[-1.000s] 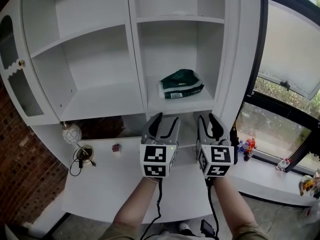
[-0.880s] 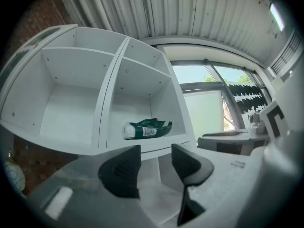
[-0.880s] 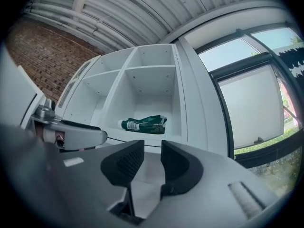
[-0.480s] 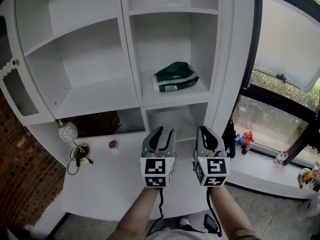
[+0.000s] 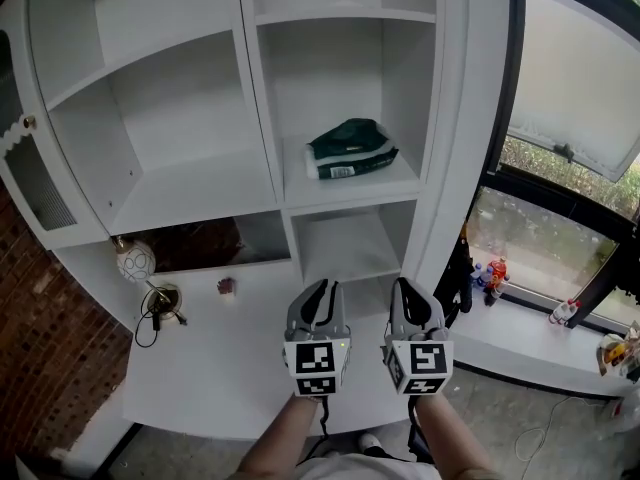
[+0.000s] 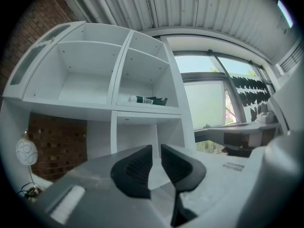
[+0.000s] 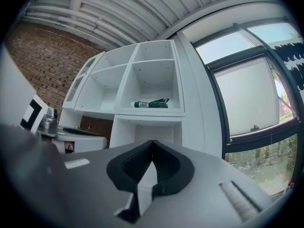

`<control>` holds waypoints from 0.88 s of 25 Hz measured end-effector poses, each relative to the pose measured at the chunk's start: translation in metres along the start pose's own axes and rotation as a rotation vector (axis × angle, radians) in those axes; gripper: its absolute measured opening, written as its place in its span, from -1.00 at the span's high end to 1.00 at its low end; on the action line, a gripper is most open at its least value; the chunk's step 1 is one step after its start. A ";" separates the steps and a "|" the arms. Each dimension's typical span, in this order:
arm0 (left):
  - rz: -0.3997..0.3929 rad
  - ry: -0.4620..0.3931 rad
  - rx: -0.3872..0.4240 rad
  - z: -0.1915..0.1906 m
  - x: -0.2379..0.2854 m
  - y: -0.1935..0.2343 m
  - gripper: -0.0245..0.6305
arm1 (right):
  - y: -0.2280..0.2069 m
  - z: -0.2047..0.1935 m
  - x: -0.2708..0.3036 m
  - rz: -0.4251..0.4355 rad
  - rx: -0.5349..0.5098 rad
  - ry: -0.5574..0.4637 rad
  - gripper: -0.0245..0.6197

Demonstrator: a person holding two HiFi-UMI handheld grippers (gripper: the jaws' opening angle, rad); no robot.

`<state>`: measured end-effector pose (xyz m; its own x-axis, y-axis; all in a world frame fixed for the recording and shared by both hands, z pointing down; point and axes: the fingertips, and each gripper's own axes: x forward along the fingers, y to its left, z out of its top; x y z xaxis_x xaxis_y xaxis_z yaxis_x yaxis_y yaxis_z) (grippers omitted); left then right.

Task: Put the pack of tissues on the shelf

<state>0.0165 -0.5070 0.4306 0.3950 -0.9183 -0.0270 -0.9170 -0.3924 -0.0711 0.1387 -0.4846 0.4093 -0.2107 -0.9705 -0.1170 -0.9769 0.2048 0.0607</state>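
Tongs first: the left tongs point(image 5: 318, 290) sit nearly pinched, a thin gap showing and nothing in it, jaws just now closing. The right tongs point(image 5: 408, 288) are pressed fully together, empty as well. The dark green and white soft pack of tissues point(image 5: 350, 150) lies flat on the middle board of the white shelf unit point(image 5: 262, 118), right column, well apart from both tongs. Both tongs hang side by side above the white table point(image 5: 200, 378). Far left on it, a round white ornament point(image 5: 135, 262) stands beside a coiled black cable point(image 5: 160, 308).
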 end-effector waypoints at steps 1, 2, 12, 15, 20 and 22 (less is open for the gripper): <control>0.008 0.002 0.000 -0.003 -0.003 0.001 0.72 | 0.002 -0.004 -0.002 0.001 0.004 0.005 0.91; 0.016 0.005 -0.002 -0.006 -0.006 0.002 0.76 | 0.003 -0.007 -0.003 0.003 0.008 0.010 0.91; 0.082 0.027 -0.040 -0.033 -0.035 0.017 0.90 | 0.024 -0.036 -0.023 0.037 0.034 0.042 0.91; 0.077 0.041 -0.063 -0.039 -0.041 0.021 0.90 | 0.026 -0.042 -0.028 0.035 0.068 0.055 0.91; 0.080 0.041 -0.060 -0.040 -0.046 0.026 0.90 | 0.030 -0.043 -0.031 0.036 0.074 0.055 0.91; 0.080 0.036 -0.057 -0.039 -0.045 0.027 0.90 | 0.031 -0.040 -0.030 0.037 0.073 0.047 0.91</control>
<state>-0.0280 -0.4777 0.4692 0.3195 -0.9476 0.0056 -0.9475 -0.3195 -0.0135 0.1162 -0.4538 0.4548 -0.2466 -0.9667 -0.0692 -0.9688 0.2477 -0.0087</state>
